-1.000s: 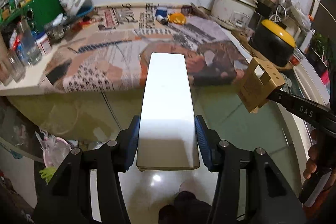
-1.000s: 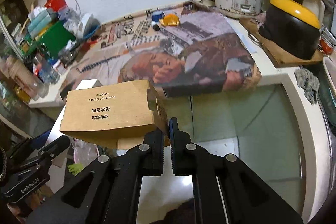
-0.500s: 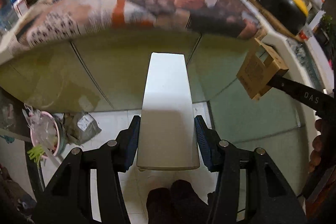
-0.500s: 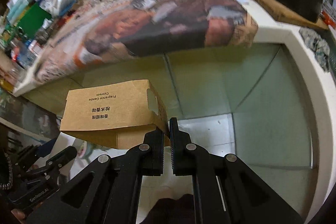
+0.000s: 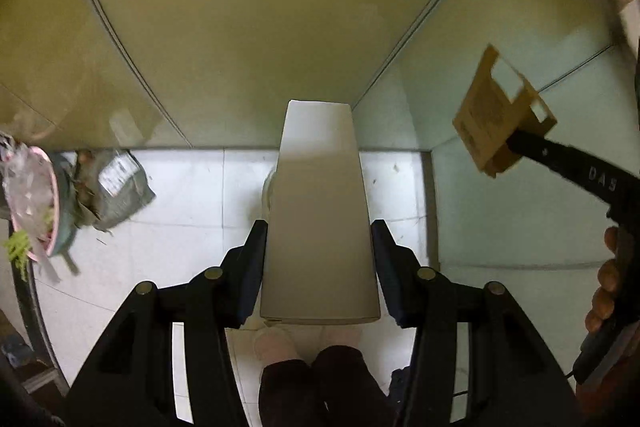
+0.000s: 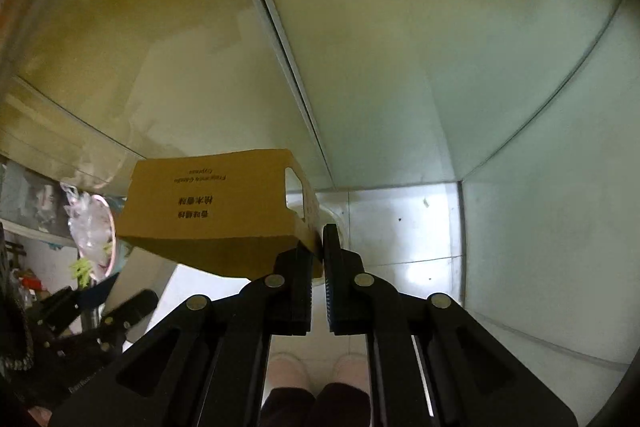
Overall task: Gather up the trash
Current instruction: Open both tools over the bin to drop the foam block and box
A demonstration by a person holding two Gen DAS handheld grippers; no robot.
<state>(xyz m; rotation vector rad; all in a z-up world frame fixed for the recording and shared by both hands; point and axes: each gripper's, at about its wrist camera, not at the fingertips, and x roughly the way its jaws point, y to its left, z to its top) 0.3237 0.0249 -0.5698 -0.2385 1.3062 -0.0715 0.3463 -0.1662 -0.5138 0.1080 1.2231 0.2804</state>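
My left gripper [image 5: 318,227] is shut on a long white box [image 5: 320,211] that sticks out forward between the fingers, held above the floor. My right gripper [image 6: 319,231] is shut on one wall of a brown cardboard box [image 6: 212,215] with printed text and a cut-out window; the box hangs out to the left. The same brown box [image 5: 496,119] shows at the right of the left wrist view. A pink bin [image 5: 32,203] lined with a clear bag stands on the floor at the far left, and also shows in the right wrist view [image 6: 94,227].
Pale green cabinet doors [image 5: 240,27] fill the view ahead and to the right. A grey crumpled bag [image 5: 116,187] lies on the white tiled floor [image 5: 180,227] beside the bin. The person's slippered feet [image 6: 316,371] are below. A dark metal frame [image 5: 28,307] stands at the left.
Both grippers have tilted down from the countertop to the floor with their boxes. The counter has left view; the bin and floor have come into view.
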